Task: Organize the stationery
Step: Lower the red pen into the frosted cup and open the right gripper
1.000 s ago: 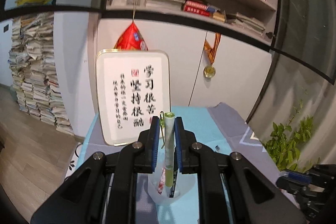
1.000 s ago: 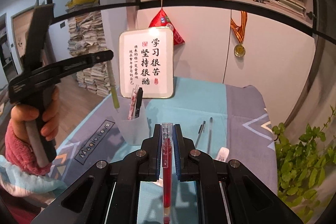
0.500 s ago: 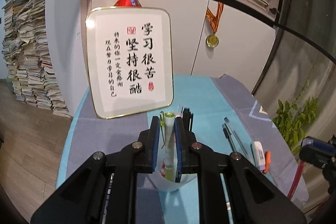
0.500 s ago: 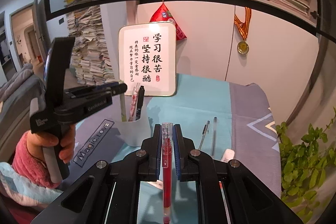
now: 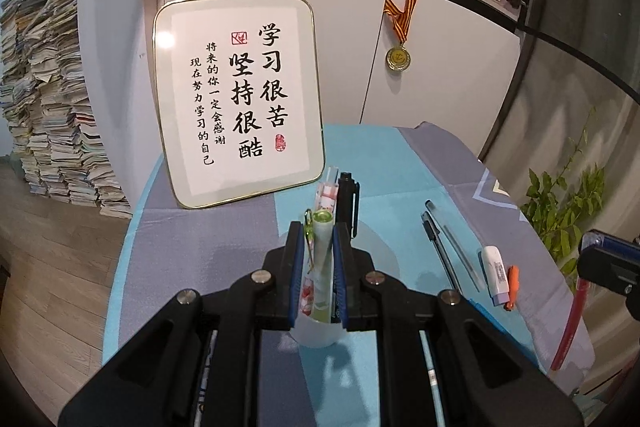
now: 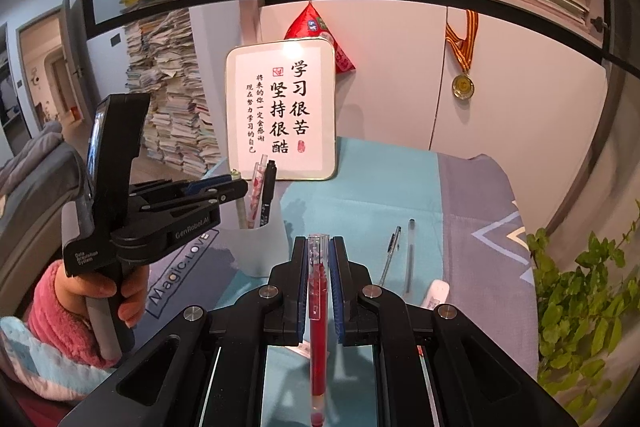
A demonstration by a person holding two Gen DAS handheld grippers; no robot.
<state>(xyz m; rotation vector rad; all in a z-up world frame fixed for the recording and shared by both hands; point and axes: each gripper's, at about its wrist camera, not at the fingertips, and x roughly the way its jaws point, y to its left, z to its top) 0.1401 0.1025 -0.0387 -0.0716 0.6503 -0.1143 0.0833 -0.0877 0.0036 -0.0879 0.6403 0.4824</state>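
Since a second ago the left gripper (image 5: 316, 239) has come lower, so its pale green pen (image 5: 321, 267) now stands deeper in the translucent white plastic cup (image 6: 258, 249) on the blue tablecloth (image 6: 384, 187), beside a black marker (image 5: 346, 201) (a patterned pink pen too). It points level, jaws narrow, clamping that pen. The right gripper (image 6: 319, 259) hovers nearby, pinching a red gel pen (image 6: 318, 327) upright.

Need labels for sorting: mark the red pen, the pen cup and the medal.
red pen (image 6: 318, 343): right wrist view, on its red barrel.
pen cup (image 6: 260, 247): right wrist view, on its front wall.
medal (image 5: 398, 57): left wrist view, on its gold disc.
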